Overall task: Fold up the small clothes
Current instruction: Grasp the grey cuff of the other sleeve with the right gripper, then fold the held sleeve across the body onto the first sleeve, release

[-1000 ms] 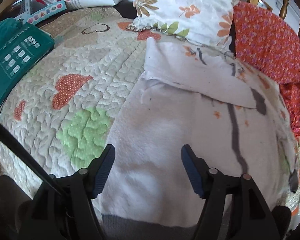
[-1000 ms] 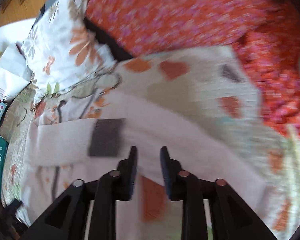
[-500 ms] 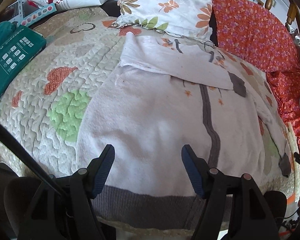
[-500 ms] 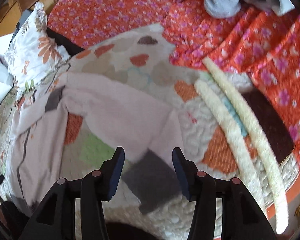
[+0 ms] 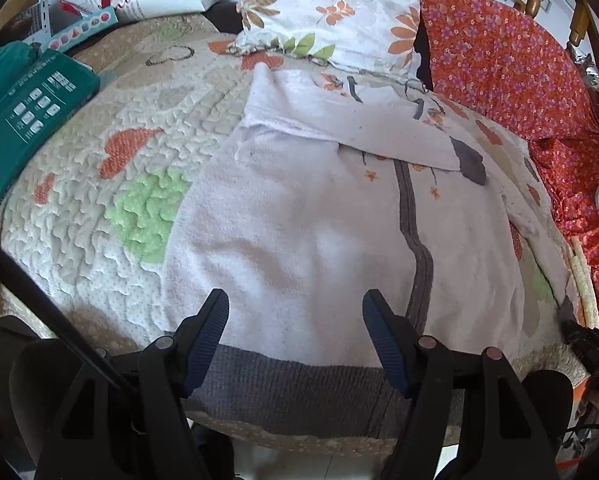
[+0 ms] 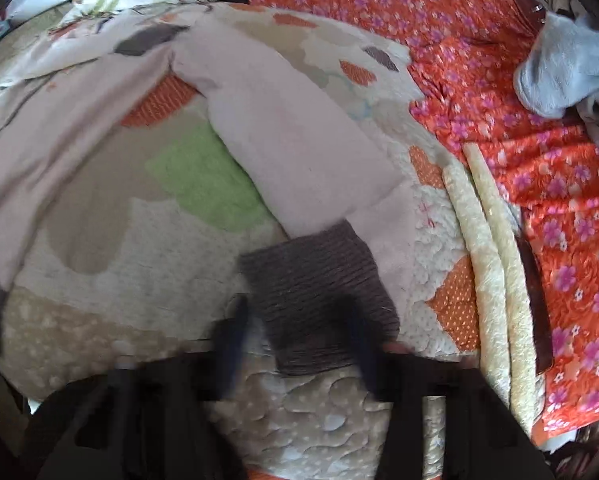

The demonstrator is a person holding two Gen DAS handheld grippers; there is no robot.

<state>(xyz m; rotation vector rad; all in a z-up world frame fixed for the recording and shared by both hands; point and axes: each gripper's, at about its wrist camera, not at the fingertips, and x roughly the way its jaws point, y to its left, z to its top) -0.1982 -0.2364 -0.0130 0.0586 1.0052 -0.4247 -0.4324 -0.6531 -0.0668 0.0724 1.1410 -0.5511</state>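
A pale pink sweater [image 5: 307, 216] with a grey hem [image 5: 291, 388] lies flat on the quilt [image 5: 99, 208]. One sleeve [image 5: 359, 128] is folded across its chest. My left gripper [image 5: 295, 320] hovers open over the lower body, nothing between its fingers. In the right wrist view the other sleeve [image 6: 291, 132] stretches out sideways and ends in a grey ribbed cuff [image 6: 315, 288]. My right gripper [image 6: 295, 308] is blurred and low over that cuff. Its jaws are closing, with the cuff lying between the fingers; the pads still stand apart at the cuff's sides.
A green box [image 5: 27, 112] lies at the quilt's left edge and a floral pillow [image 5: 339, 12] at the back. Orange flowered cloth [image 5: 507, 64] covers the right side, with a grey-blue garment [image 6: 559, 72] on it. The quilt's rolled border [image 6: 483, 248] runs beside the cuff.
My right gripper swung down and right from the folded sleeve to the outstretched sleeve's cuff, its fingers spreading wider. The left gripper drew back, so the grey hem came into view.
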